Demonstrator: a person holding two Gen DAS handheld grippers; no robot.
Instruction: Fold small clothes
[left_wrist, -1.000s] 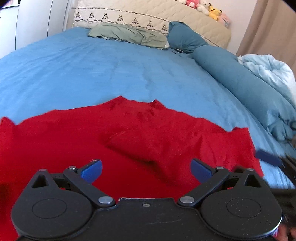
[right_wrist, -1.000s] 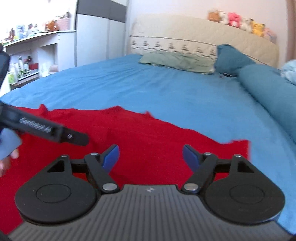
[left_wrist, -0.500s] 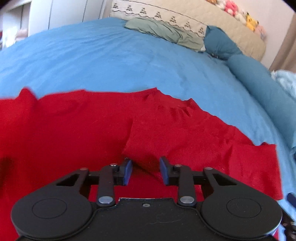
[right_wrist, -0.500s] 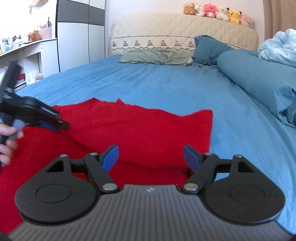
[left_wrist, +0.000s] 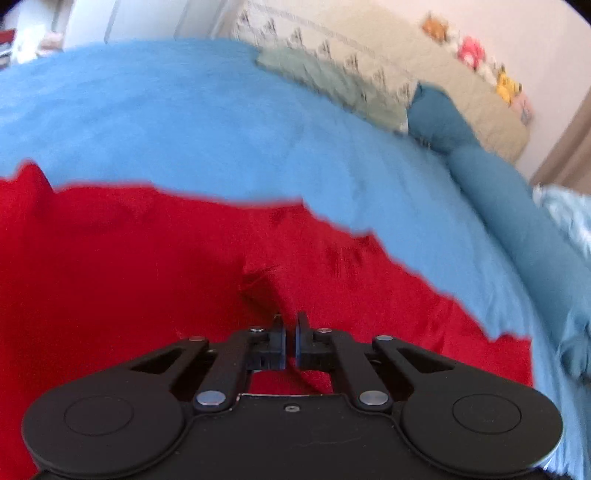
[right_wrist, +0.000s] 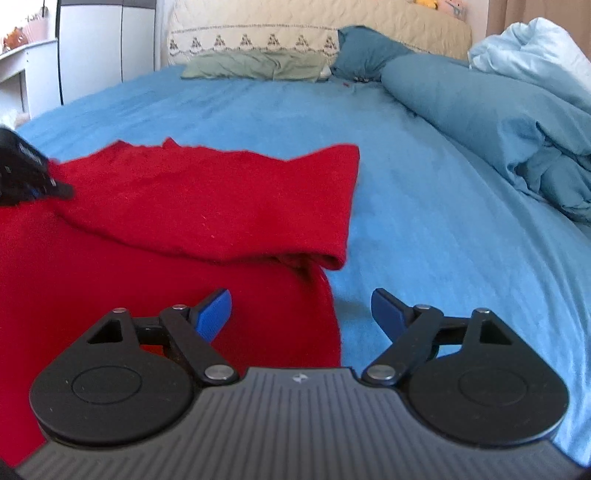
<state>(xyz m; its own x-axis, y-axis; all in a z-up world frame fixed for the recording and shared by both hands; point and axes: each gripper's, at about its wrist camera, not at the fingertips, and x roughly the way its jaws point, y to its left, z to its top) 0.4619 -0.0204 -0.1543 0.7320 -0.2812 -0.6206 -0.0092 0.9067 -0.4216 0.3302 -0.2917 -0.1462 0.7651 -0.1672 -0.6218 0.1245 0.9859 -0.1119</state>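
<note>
- Left wrist view: left gripper (left_wrist: 290, 334) has its jaws drawn together on a pinch of the red garment (left_wrist: 129, 266); cloth puckers into a small peak just ahead of the tips, at about 12 o'clock from them.
- Same view: the garment fills the lower frame from 9 o'clock round to 4 o'clock and lies on the blue bed (left_wrist: 203, 122). Its far edge runs ragged against the sheet. The frame is motion-blurred, so fine seams cannot be read.
- Same view, background: green pillow (left_wrist: 328, 88) and teal pillow (left_wrist: 439, 122) at 1 o'clock; soft toys on the headboard, blurred.
- Right wrist view: right gripper (right_wrist: 301, 314) has its fingers wide apart and holds nothing. It hovers over the garment's right edge: the left pad sits over red cloth, the right pad over bare sheet.
- Same view: a flap of the garment (right_wrist: 207, 206) is doubled over the lower layer, its fold edge running from 9 o'clock toward centre and ending in a rounded corner just ahead of the gripper. The left gripper shows at 9 o'clock, at the flap.
- Same view: bunched teal duvet (right_wrist: 498, 122) at 2 o'clock, well apart from the garment.
- Judgement: an early fold is in hand, one corner gripped. The next move likely calls for the right gripper to close on the near fold corner, so both ends can be carried across evenly.
- Look: solid red, soft, matte, lightly wrinkled.
</note>
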